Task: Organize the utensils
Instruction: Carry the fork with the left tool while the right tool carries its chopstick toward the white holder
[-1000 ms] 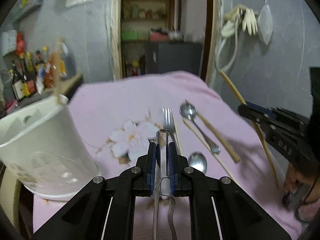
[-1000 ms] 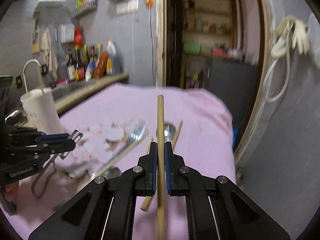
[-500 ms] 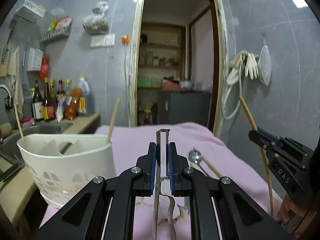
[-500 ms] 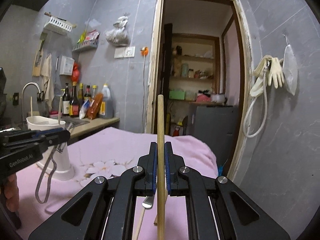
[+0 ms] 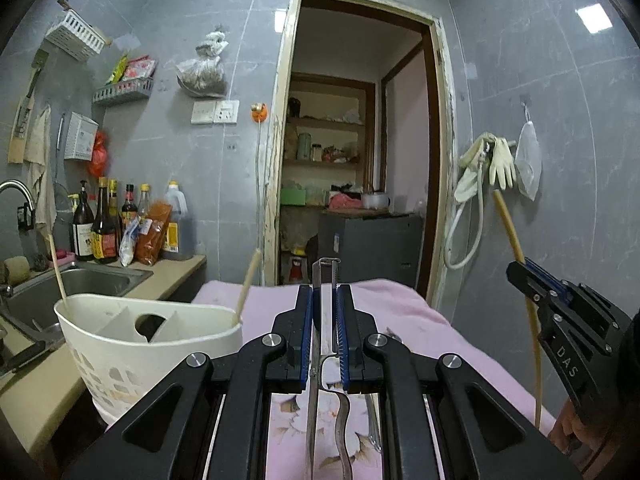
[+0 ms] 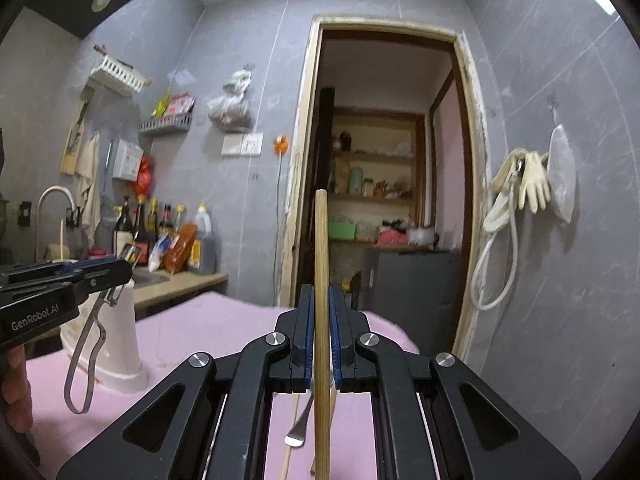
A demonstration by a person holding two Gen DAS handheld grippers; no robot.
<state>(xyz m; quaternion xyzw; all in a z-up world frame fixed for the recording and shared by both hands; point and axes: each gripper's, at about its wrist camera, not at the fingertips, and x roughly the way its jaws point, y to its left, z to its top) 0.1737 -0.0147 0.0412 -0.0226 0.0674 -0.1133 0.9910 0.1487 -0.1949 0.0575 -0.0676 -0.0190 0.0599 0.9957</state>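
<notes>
Wooden chopstick upright between right fingers

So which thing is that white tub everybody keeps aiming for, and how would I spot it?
Find the pink cloth-covered table, then its left edge, next to the steel sink. There stands the white utensil holder, a plastic tub with cut-out holes low in its wall and dividers inside. Two pale chopsticks poke up from it, unlike anything else on the cloth.
</notes>
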